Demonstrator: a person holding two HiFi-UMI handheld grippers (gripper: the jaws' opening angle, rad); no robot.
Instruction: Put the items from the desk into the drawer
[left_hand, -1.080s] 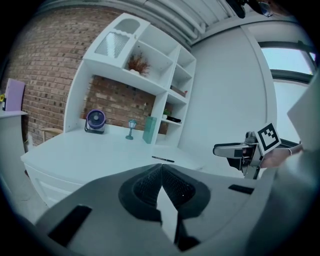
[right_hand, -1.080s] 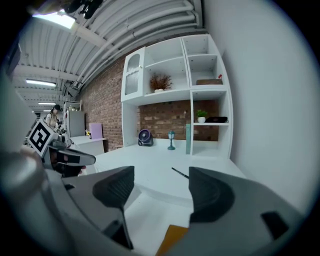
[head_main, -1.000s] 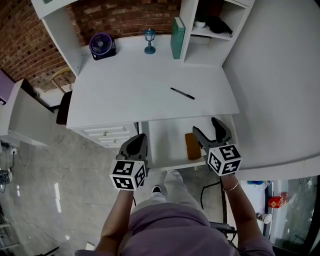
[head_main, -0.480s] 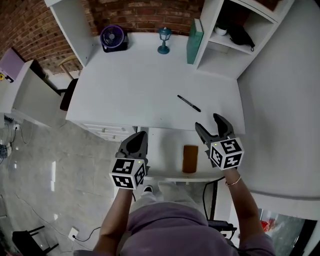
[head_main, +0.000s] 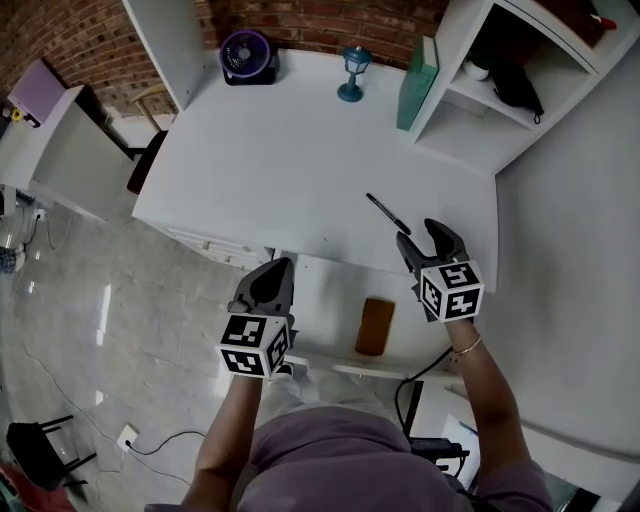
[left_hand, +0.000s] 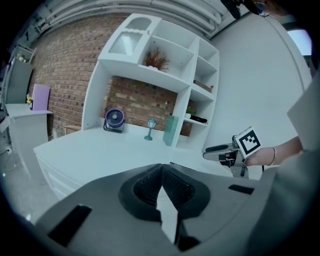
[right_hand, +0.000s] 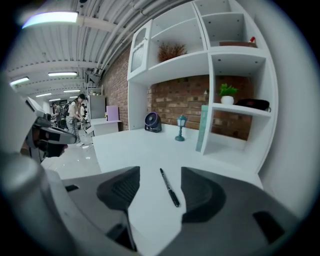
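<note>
A black pen (head_main: 387, 213) lies on the white desk (head_main: 280, 160) near its front right. My right gripper (head_main: 423, 240) hovers just behind it, open; its jaws have just been closing a little, with nothing pressed between the pads. In the right gripper view the pen (right_hand: 170, 187) lies on the desk in line with the gap of the right gripper (right_hand: 159, 196). The drawer (head_main: 325, 310) stands pulled out under the desk front, with a brown flat item (head_main: 375, 325) inside. My left gripper (head_main: 272, 284) is shut and empty at the drawer's left edge, its tips (left_hand: 161, 172) together.
At the back of the desk stand a purple fan (head_main: 247, 52), a small blue lamp (head_main: 351, 72) and a green book (head_main: 418, 70). White shelf units (head_main: 480, 110) rise at the right and back left. A small drawer chest (head_main: 215, 250) sits under the desk's left.
My right gripper has moved forward from above the drawer to the desk's front edge, close behind the pen, and its jaws stand narrower. The left gripper shifted slightly.
</note>
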